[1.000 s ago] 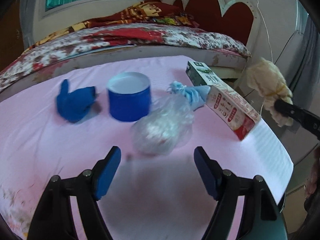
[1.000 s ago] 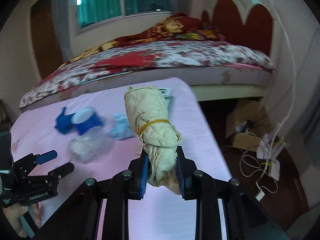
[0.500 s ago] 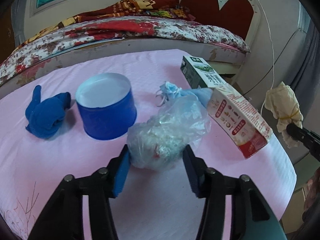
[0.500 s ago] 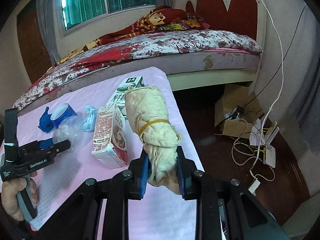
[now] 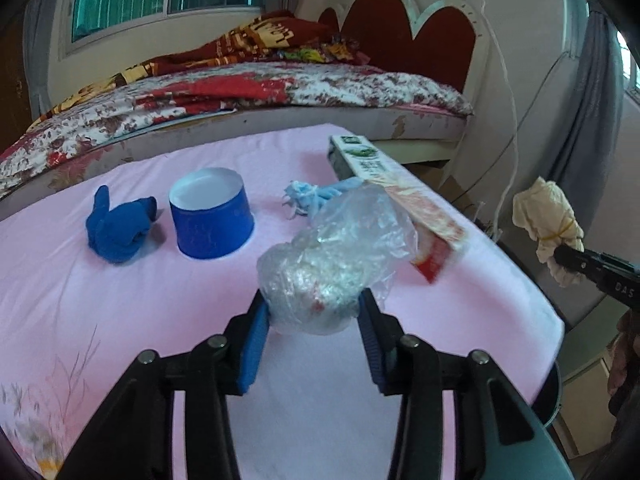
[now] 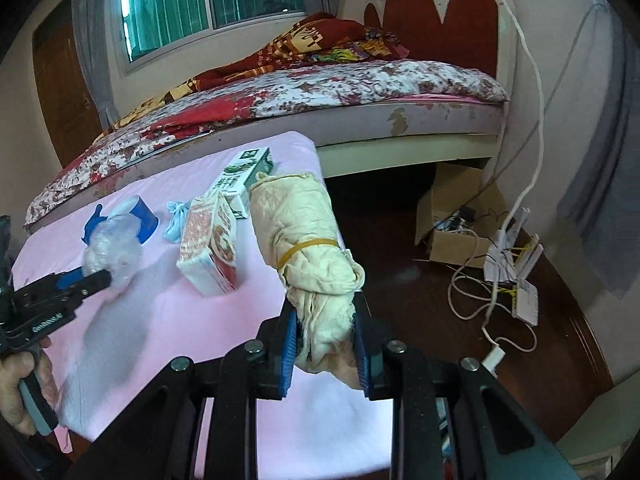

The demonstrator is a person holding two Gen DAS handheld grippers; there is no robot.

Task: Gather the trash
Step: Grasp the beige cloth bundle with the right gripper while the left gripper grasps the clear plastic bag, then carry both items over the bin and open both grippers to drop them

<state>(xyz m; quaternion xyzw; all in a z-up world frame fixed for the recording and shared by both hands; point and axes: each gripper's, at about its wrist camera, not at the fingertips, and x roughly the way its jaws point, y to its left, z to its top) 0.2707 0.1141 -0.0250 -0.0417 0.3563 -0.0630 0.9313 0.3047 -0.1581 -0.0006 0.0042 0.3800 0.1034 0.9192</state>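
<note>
On the pink-covered table [image 5: 120,320] my left gripper [image 5: 314,312] has a crumpled clear plastic bag [image 5: 336,264] between its blue pads. The jaws are closing and the pads press on the bag's sides; in the right wrist view the bag [image 6: 114,248] hangs a little above the cloth. My right gripper [image 6: 324,332] is shut on a cream cloth bundle [image 6: 304,232] tied with a rubber band, at the table's right edge. Further back lie a blue glove [image 5: 118,228], an upturned blue cup [image 5: 212,220], a light blue mask [image 5: 308,196] and two cartons [image 5: 400,196].
A bed [image 6: 320,92] with a flowered cover stands behind the table. On the dark floor to the right are an open cardboard box [image 6: 456,216], loose cables [image 6: 472,280] and white devices [image 6: 524,300]. The table ends just right of the cartons.
My left gripper came forward, closed on the plastic bag and raised it slightly. My right gripper carried the cloth bundle to the right, toward the table's edge.
</note>
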